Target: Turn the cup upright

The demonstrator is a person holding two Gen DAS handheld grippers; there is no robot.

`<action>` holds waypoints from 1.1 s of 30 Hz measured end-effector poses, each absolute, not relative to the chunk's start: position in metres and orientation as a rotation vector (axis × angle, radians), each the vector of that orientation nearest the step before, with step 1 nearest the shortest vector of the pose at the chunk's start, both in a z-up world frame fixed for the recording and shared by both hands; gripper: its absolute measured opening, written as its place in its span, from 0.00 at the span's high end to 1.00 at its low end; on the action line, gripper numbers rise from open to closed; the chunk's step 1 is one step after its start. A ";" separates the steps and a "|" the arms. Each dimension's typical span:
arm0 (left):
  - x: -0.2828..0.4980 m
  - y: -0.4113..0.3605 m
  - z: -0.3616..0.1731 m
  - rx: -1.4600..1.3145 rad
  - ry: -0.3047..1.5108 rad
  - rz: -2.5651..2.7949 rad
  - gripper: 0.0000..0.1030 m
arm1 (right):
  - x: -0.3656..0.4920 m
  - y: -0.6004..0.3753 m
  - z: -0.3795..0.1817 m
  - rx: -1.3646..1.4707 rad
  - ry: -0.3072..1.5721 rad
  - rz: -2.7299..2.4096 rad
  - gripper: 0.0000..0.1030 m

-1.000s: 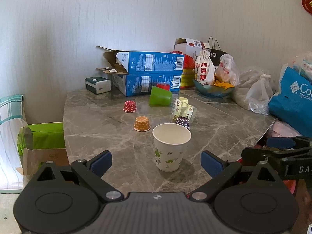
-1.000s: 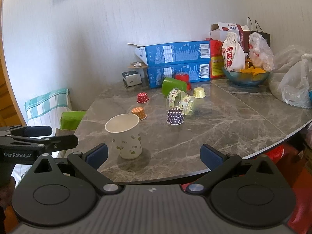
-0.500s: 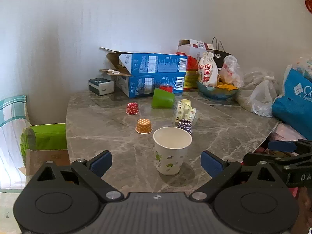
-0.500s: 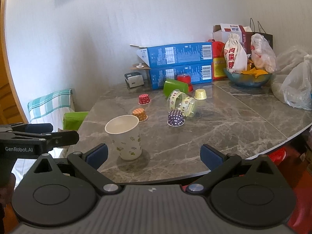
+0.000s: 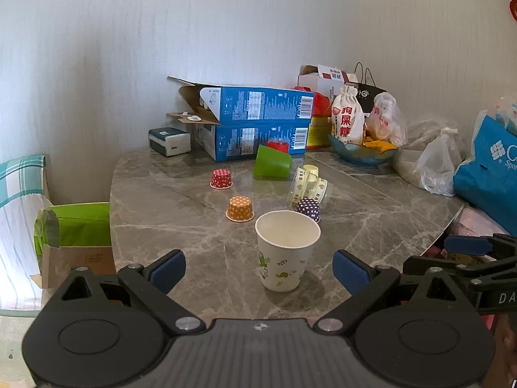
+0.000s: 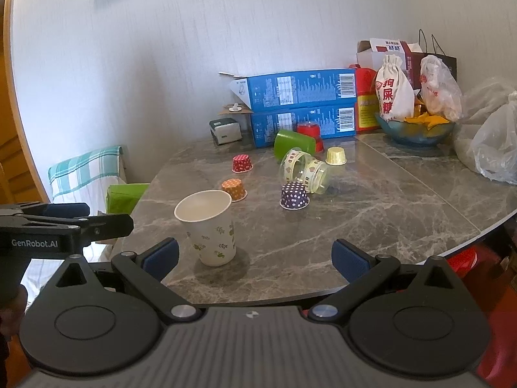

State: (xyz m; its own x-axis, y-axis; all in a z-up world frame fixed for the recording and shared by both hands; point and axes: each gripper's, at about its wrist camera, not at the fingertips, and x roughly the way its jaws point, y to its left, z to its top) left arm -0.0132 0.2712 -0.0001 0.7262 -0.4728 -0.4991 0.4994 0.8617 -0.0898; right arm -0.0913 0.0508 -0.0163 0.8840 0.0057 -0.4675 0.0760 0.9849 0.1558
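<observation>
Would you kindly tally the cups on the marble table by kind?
Upright white paper cup with leaf print: 1
Green plastic cup on its side: 1
Clear banded plastic cup on its side: 1
Small upside-down cupcake liners (red, orange, purple, yellow): 4
Total: 7

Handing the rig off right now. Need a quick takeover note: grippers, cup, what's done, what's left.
Left gripper: open, empty, just short of the table edge, lined up on the cup.
Right gripper: open, empty, low at the near edge.
Paper cup: upright on the marble table, mouth up, near the front, nothing touching it.
Done: that cup looks flipped and released.
Left: the green cup and clear plastic cup lie on their sides further back; flip them only if they are in scope. Small dotted liners beside them sit mouth down.
</observation>
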 end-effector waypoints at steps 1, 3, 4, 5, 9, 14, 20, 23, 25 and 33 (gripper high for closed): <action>-0.013 0.271 0.000 0.053 0.537 -0.535 0.04 | -0.091 0.051 -0.016 0.173 0.486 -0.036 0.01; -0.013 0.270 0.000 0.052 0.537 -0.536 0.04 | -0.091 0.050 -0.017 0.174 0.488 -0.035 0.01; -0.012 0.270 0.000 0.052 0.536 -0.537 0.04 | -0.091 0.050 -0.016 0.173 0.487 -0.035 0.01; -0.013 0.270 -0.001 0.052 0.535 -0.536 0.04 | -0.091 0.050 -0.016 0.172 0.487 -0.034 0.01; -0.012 0.270 -0.001 0.050 0.536 -0.540 0.04 | -0.090 0.051 -0.017 0.166 0.488 -0.035 0.01; -0.013 0.269 -0.002 0.051 0.538 -0.542 0.04 | -0.090 0.052 -0.016 0.169 0.486 -0.034 0.01; -0.011 0.267 -0.004 0.043 0.547 -0.547 0.04 | -0.089 0.052 -0.016 0.168 0.486 -0.033 0.01; -0.010 0.267 -0.004 0.042 0.547 -0.547 0.04 | -0.088 0.052 -0.016 0.166 0.485 -0.035 0.01; -0.010 0.267 -0.004 0.041 0.547 -0.547 0.04 | -0.088 0.051 -0.016 0.167 0.484 -0.035 0.01; -0.009 0.266 -0.004 0.040 0.548 -0.551 0.04 | -0.087 0.049 -0.016 0.168 0.486 -0.039 0.01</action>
